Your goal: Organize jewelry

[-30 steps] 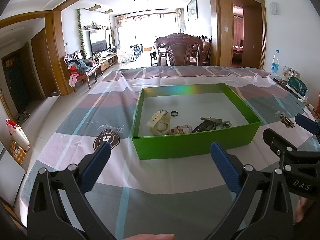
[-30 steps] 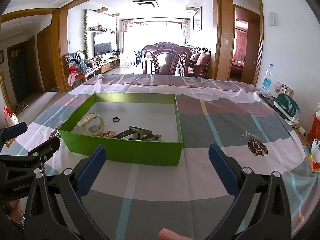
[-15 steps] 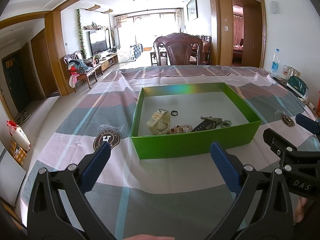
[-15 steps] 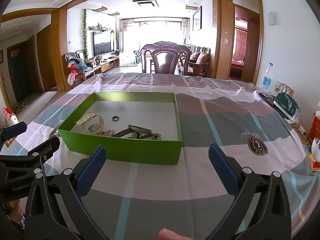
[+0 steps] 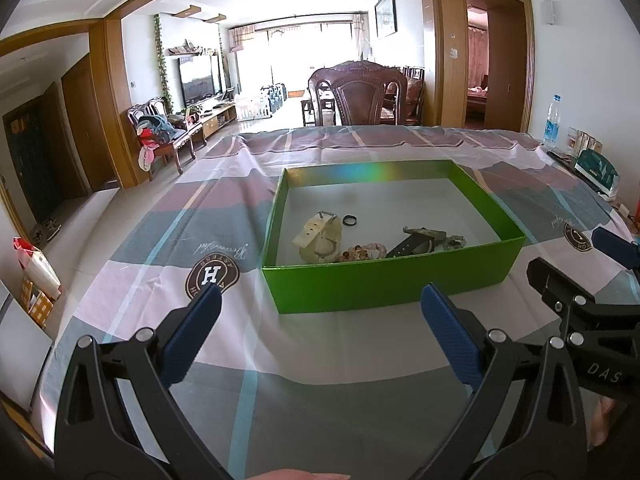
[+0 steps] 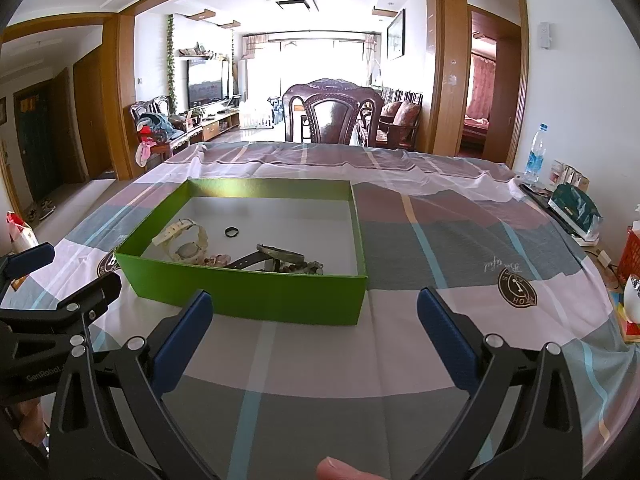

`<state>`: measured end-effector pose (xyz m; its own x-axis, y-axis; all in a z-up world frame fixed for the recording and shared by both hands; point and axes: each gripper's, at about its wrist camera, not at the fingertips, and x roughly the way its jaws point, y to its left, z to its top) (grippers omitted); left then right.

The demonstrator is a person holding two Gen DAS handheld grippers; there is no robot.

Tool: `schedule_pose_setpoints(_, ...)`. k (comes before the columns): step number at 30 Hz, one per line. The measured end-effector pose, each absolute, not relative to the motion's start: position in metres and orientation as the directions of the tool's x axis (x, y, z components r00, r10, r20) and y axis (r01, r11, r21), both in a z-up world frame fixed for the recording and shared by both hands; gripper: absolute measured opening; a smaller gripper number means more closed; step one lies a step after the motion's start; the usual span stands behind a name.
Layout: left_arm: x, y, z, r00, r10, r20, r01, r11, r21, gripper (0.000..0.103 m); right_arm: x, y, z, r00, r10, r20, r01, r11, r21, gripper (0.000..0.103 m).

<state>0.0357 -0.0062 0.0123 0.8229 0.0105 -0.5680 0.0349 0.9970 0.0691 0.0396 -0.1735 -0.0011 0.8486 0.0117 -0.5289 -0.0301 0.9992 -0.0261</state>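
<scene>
Green cardboard box (image 5: 392, 280), open-topped, sits on the checked tablecloth (image 5: 168, 224). Near its front wall lie a cream strap watch (image 5: 320, 238), small black ring (image 5: 350, 221), pink bead bracelet (image 5: 366, 251) and dark strap watch (image 5: 420, 240). Left gripper (image 5: 320, 312) and right gripper (image 6: 312, 316) hang near the box's front, jaws spread wide, holding nothing.
</scene>
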Motion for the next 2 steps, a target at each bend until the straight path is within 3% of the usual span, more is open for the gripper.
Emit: schedule_pose_setpoints(2, 0.0363, -0.0061, 0.0119, 0.821, 0.011, -0.571, 0.035, 0.997, 0.069, 0.099, 0.039, -0.1728, -0.002, 0.847, 0.011, -0.531, -0.03, 0.999, -0.027, 0.1)
